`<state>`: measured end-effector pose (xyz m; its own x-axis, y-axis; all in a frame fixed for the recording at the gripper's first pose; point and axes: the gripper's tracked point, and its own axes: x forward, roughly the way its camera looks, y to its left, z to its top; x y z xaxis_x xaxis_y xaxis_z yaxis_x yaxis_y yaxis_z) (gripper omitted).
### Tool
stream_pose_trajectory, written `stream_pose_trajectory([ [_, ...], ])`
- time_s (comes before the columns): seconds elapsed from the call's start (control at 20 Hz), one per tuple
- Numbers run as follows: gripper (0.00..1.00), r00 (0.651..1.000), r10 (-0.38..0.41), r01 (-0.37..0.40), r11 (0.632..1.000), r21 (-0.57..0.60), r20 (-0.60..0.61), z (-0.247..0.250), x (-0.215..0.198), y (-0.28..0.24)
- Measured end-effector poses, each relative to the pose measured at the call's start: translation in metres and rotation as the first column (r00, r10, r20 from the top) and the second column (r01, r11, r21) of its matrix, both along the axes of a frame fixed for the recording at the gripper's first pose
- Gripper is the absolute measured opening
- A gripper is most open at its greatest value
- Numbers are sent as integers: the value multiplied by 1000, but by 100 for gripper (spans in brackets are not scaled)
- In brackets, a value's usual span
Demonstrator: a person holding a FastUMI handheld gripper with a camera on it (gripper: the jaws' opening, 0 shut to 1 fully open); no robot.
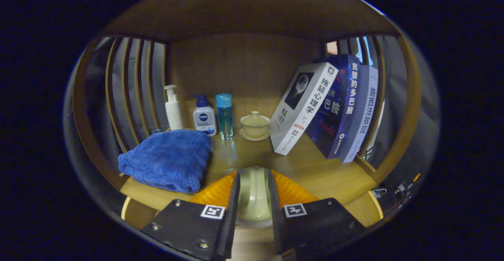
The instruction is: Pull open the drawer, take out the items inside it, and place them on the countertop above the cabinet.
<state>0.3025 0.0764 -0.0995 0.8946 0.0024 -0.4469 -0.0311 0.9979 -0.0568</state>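
The gripper (254,198) has both fingers pressed against a pale ceramic vessel (254,193), seemingly a small cup or pitcher, held low over the front edge of the wooden countertop (315,170). Judgement: this is the placing step, an item from the drawer being brought to the surface; the drawer itself cannot be assessed. To do it well, lower the vessel upright until its base rests flat on the bare wood just ahead of the fingers, between the folded blue towel (167,158) and the leaning books (327,111), then part the fingers without tipping it. The lidded tea bowl on its saucer (255,126) and the bottles (204,117) stand well beyond. The gripper points level and straight into the shelf bay, fingers roughly symmetrical.
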Motion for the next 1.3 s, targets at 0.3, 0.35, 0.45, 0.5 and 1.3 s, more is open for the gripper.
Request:
stream_pose_trajectory([
  [0.3,40,991,-25,28,999,-22,129,33,-67,-14],
  [0.35,40,988,-26,29,999,-20,154,37,-80,-15],
  [0.45,40,979,-25,27,1000,-9,204,43,-105,-18],
  [0.5,40,974,-22,22,1000,-1,227,46,-117,-18],
  [1.3,40,942,17,-50,995,91,336,-11,-246,-24],
])
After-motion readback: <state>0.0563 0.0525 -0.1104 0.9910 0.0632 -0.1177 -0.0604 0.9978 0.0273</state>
